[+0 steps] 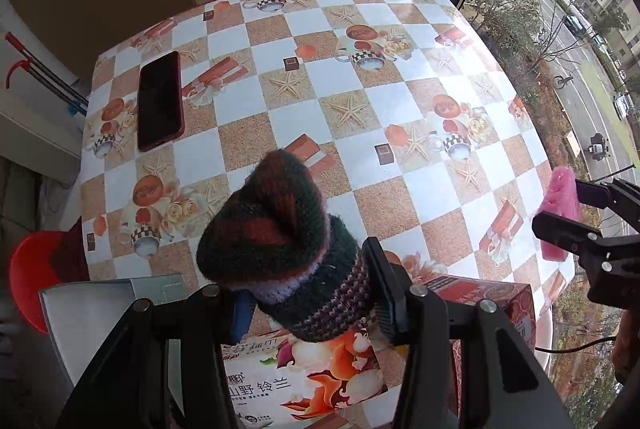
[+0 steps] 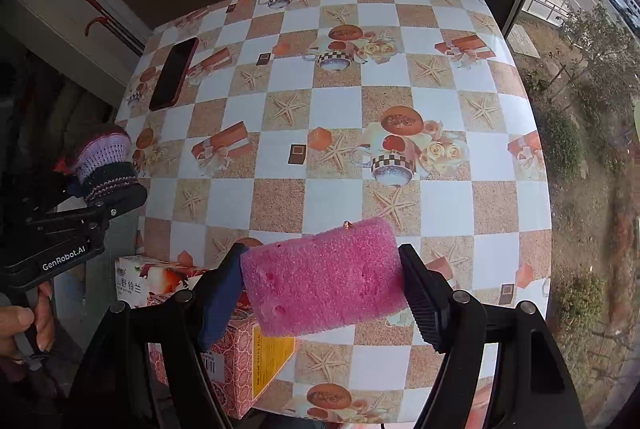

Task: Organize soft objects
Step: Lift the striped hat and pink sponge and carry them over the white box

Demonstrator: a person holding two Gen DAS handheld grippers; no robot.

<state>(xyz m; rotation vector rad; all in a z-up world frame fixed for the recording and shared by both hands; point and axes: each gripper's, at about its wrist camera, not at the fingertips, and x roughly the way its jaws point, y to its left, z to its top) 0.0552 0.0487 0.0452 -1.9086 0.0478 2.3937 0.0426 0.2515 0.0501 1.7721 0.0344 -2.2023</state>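
I'm holding both tools up over the checkered surface (image 2: 332,189) right now, each one clamped on something soft. The left tool (image 1: 310,303) is squeezing a knitted hat (image 1: 276,241) by its striped cuff, fingers closed in tight on the yarn, so the dark green and rust crown is poking up and forward. The right tool (image 2: 320,289) is pinching a pink sponge (image 2: 320,277) from both ends, jaws closed only as far as the sponge's width lets them (it looks barely squashed).

Using the phone (image 1: 159,101) as my landmark: it's lying flat near the far-left edge of the surface, and the hat is hanging well nearer to me than the phone, and a bit to the right of it. The sponge is further right again, well apart from the phone.

Below the hat, also on the near side from the phone, I'm seeing a flowery tissue box (image 1: 304,381) and a red patterned box (image 2: 236,357) just beside it.
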